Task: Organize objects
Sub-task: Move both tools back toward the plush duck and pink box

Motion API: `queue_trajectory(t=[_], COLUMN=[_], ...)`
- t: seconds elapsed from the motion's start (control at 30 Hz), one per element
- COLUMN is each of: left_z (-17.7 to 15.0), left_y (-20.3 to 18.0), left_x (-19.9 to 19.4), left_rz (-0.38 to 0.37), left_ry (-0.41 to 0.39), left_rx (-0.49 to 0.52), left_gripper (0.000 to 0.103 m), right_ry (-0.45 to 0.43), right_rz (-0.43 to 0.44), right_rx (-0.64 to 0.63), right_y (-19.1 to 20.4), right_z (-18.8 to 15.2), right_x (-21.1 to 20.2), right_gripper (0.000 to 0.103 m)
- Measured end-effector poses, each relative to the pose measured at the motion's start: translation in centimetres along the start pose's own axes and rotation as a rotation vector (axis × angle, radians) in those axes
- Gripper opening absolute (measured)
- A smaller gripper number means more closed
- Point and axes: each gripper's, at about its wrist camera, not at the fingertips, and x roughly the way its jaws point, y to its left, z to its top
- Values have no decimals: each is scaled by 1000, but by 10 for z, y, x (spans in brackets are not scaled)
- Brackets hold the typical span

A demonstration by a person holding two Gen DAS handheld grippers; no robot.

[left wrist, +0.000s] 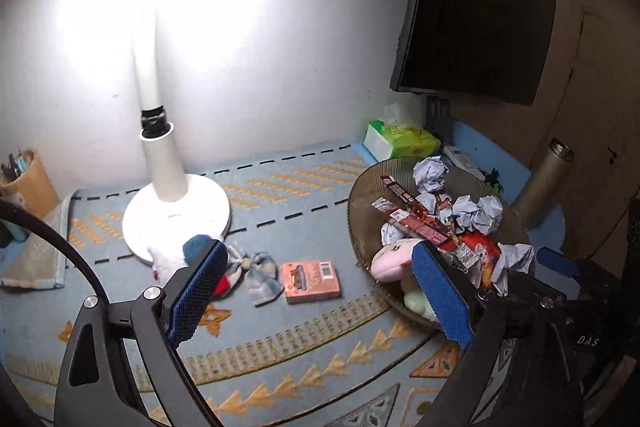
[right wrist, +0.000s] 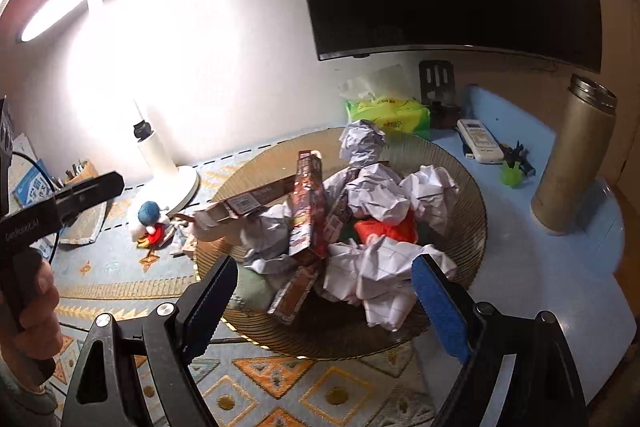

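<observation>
Left wrist view: the left gripper (left wrist: pixel 320 291) has its jaws spread wide and empty above the patterned mat (left wrist: pixel 304 359), with a pink box (left wrist: pixel 311 281) lying flat just beyond them and a small plush toy (left wrist: pixel 192 255) by the white lamp base (left wrist: pixel 176 219). To the right, the brown dish (right wrist: pixel 460 227) is heaped with crumpled paper (right wrist: pixel 384 195) and snack packets (right wrist: pixel 306 203); the right gripper (right wrist: pixel 320 303) hangs over its near rim, jaws likewise apart and holding nothing.
</observation>
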Motion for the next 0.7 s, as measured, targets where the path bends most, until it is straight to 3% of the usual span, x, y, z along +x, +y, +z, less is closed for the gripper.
queue_trajectory(t=[0.17, 0.37, 0.57, 0.7], left_z=[-38, -90, -119, -126], left_y=[54, 107, 125, 127], left_x=[-23, -16, -2, 7], left_rz=[118, 285, 344, 363], left_ry=[16, 73, 97, 137], left_rx=[-68, -120, -110, -113], left_gripper=[94, 94, 94, 94], right_ry=[23, 94, 164, 195], right_rz=[56, 99, 85, 80], right_rx=[-57, -139, -236, -229], right_y=[43, 98, 135, 137], right_z=[-11, -43, -69, -77], right_x=[0, 26, 60, 77], right_gripper=[88, 89, 89, 89])
